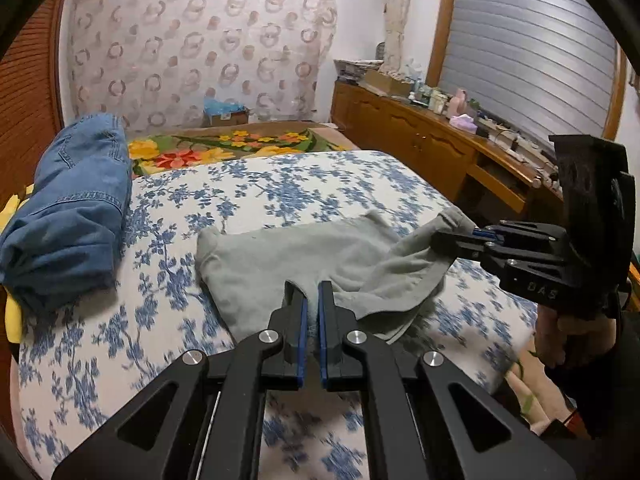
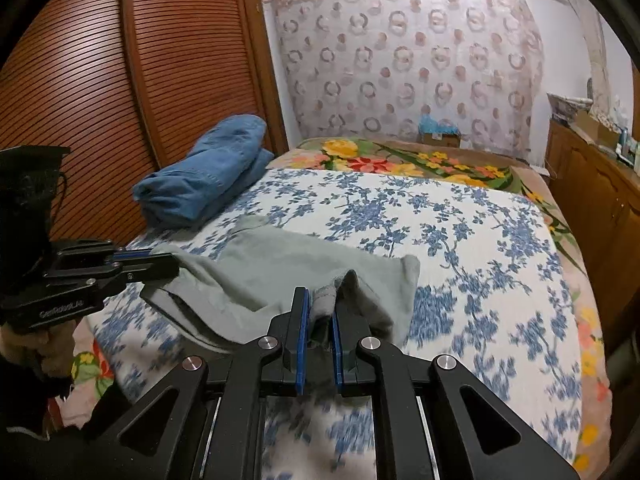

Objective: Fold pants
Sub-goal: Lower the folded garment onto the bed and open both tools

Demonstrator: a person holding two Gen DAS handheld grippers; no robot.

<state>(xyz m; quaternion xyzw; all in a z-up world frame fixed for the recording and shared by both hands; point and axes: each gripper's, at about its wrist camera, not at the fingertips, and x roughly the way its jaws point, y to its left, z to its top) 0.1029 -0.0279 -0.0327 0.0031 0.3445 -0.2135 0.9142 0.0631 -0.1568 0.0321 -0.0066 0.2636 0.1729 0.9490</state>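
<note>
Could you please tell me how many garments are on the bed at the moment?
2: grey pants near the front edge, pinched by both claws, and folded blue jeans at the left edge by the wardrobe. Others may be out of view.

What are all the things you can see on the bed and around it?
grey pants: one, pale grey, near end of the bed, two edges lifted by the grippers
blue jeans: one folded bundle, blue, left edge of the bed by the wardrobe
bedspread: one, white with blue flowers, covering the bed
flowered blanket: one, yellow, red and green, far end of the bed
cardboard box: one, brown with something blue inside, beyond the blanket
wardrobe: one, brown slatted doors, left of the bed
sideboard: one, brown wood, right of the bed, cluttered with small things
left gripper: one, black with blue fingers, shut on the pants
right gripper: one, black with blue fingers, shut on the pants
hand: one, holding the right gripper's handle
</note>
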